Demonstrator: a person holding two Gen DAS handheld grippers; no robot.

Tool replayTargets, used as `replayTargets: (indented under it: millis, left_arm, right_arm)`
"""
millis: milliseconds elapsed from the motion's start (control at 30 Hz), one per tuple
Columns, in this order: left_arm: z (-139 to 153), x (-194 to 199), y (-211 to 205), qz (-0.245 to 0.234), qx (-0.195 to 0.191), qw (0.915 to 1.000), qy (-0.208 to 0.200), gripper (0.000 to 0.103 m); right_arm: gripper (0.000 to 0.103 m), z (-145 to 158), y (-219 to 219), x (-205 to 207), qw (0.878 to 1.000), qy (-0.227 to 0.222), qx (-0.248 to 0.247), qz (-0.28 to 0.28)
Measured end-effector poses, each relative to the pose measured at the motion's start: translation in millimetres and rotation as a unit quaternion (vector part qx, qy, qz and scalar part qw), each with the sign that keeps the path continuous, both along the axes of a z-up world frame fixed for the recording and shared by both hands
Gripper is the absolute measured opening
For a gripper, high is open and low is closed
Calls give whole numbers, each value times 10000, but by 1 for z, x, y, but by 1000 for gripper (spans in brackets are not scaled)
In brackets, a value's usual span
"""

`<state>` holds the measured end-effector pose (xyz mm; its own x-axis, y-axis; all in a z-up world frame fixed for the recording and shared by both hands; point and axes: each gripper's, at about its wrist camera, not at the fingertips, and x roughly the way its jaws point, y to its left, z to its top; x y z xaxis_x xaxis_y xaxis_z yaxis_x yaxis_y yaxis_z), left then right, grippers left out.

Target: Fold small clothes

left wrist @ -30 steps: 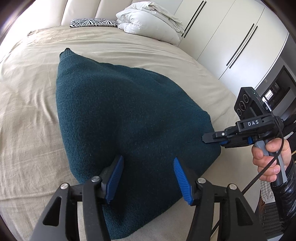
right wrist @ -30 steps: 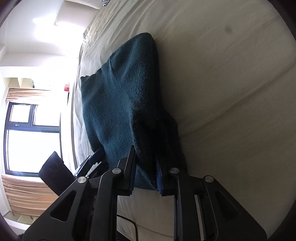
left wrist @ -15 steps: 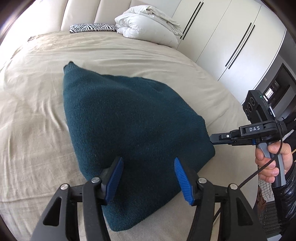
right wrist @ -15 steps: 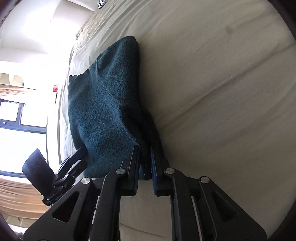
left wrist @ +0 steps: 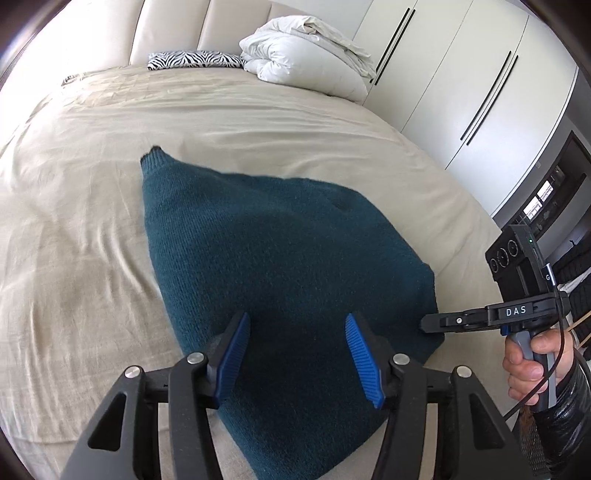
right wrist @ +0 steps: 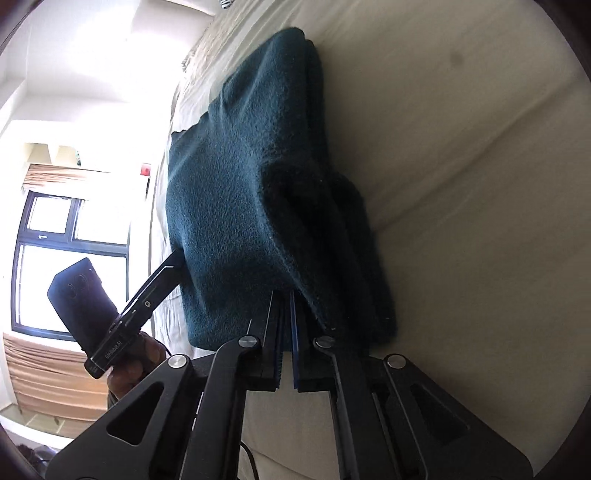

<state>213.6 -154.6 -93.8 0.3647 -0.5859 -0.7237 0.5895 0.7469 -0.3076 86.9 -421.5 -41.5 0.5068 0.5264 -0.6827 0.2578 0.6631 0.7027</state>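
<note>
Home bedroom. A wide bed (left wrist: 258, 122) with a beige sheet spreads out ahead of the left claw (left wrist: 295, 343). Far ahead of it: a padded cream headboard (left wrist: 173, 33), a zebra-print pillow (left wrist: 194, 61) and a bundled white duvet (left wrist: 306, 62) at the head of the bed. Ahead and to the claw's right, white wardrobe doors (left wrist: 461, 74) with long black handles. From the right wrist view, a window (right wrist: 70, 251) with tan curtains (right wrist: 48, 376) sits on the left, beyond the bed.
</note>
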Motion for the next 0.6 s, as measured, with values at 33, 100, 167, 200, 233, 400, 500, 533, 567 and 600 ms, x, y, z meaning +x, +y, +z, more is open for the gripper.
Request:
replayTargets:
  millis: [33, 100, 167, 200, 233, 400, 500, 533, 567, 600]
  left_arm:
    - [6, 5, -2, 38, 2, 9999, -104, 58]
    - [12, 23, -7, 81, 50, 9998, -188, 58]
    - [14, 41, -15, 161, 132, 9993, -304, 58]
    - [12, 50, -19, 205, 212, 9991, -292, 58]
    - [6, 60, -25, 229, 327, 9990, -194, 58]
    - [-27, 79, -22, 370, 495, 9981, 31, 59]
    - [-33, 80, -18, 345, 435, 9984, 44, 59]
    - [-33, 81, -17, 350, 420, 9985, 54, 59]
    - [-34, 81, -16, 368, 391, 9985, 64, 59]
    - [-35, 82, -17, 393, 364, 9985, 76, 59]
  right_arm:
    - [6, 11, -2, 1, 9999, -106, -59, -70]
    - [7, 34, -11, 10, 9990, -424, 1, -130]
    - [7, 51, -12, 29, 9979, -636, 50, -96]
    - [7, 57, -9, 43, 9973, -727, 27, -24]
    - [7, 59, -6, 58, 9969, -782, 22, 38]
    - [5, 16, -30, 109, 9995, -256, 4, -197]
    - [0, 6, -47, 105, 9975, -405, 429, -402]
    - [0, 11, -50, 101, 9978, -415, 363, -379]
    - [0, 21, -51, 97, 9983, -445, 205, -319]
    - [6, 30, -51, 94, 9984, -487, 95, -274]
